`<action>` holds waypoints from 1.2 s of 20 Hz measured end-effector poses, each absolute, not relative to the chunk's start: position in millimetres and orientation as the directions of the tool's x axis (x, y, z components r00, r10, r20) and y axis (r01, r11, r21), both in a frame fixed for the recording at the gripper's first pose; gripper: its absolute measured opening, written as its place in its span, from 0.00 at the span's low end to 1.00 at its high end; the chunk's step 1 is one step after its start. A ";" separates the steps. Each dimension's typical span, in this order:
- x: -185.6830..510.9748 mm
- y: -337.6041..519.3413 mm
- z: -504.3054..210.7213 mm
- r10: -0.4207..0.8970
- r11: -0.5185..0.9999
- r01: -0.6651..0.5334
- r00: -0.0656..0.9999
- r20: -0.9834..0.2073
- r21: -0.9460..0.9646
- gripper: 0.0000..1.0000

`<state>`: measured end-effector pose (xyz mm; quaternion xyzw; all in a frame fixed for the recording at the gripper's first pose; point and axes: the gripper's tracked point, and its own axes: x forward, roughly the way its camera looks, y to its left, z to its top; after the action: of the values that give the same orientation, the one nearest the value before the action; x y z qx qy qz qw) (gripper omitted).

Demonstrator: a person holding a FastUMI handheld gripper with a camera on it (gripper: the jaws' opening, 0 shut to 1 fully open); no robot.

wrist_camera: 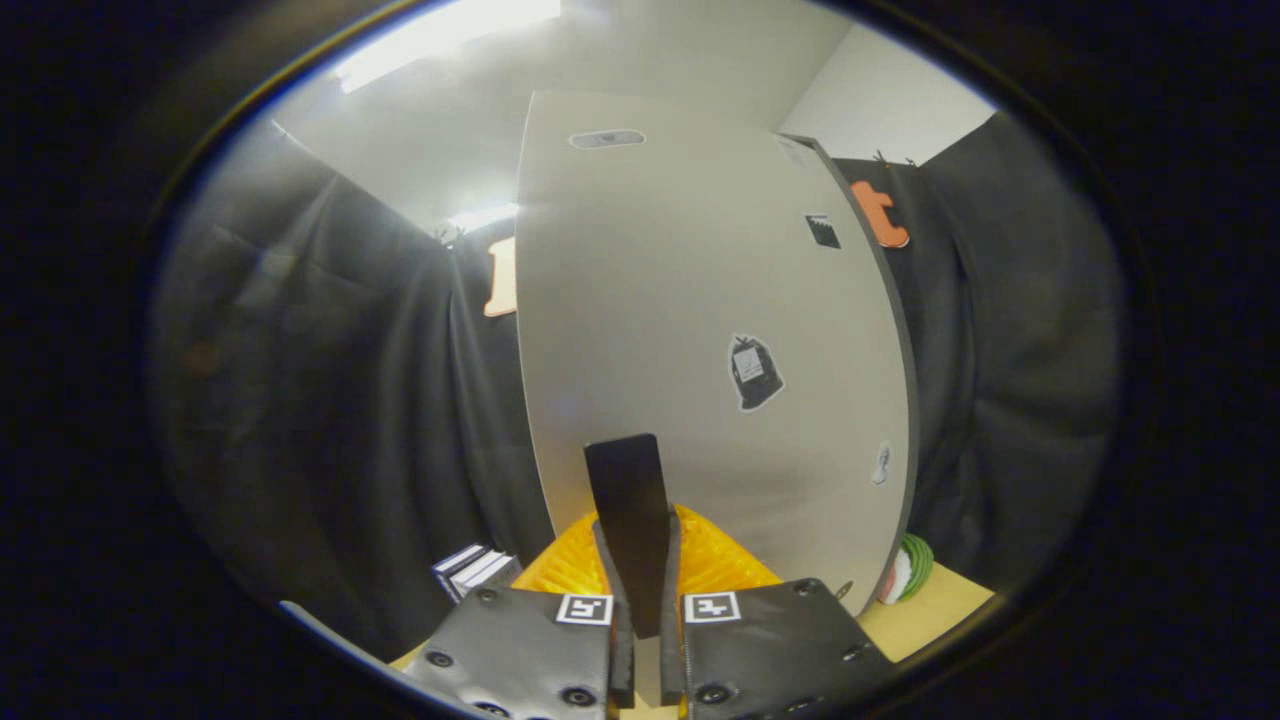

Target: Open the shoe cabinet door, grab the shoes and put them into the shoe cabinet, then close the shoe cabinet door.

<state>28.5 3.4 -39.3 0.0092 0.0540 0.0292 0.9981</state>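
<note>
Gripper [636, 560] fingers were closed tight together, their dark tips forming a single narrow blade that pointed up at the cabinet [700, 330]. Nothing sat between them. Each finger [520, 650] carried a small black-and-white marker near its inner edge.

Right ahead of the tips stood the cabinet, a tall pale grey body with its door [640, 300] shut flush. The tips overlapped the lower part of the door; whether they touched it could not be told. Several stickers [755, 372] were stuck on the front, one dark and bag-shaped near the middle, a smaller one lower by the right edge. An oval label sat near the top.

Just under the tips, between the fingers and the cabinet's foot, lay an orange ribbed object [715, 560], partly hidden by the fingers. Left of it was a small dark box [474, 572]. By the cabinet's right foot rested a green, white and red item [908, 568] on the tan table [940, 605].
</note>
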 end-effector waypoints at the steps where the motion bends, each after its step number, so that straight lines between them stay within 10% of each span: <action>1: 27.6 2.9 -38.4 0.067 0.998 -0.065 0.992 -0.108 0.025 0.12; 24: -23.9 -62.3 -15.8 0.067 0.996 -0.062 0.993 -0.095 0.059 0.11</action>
<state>-23.9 -62.3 -15.8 0.0278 0.0486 0.0324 0.9979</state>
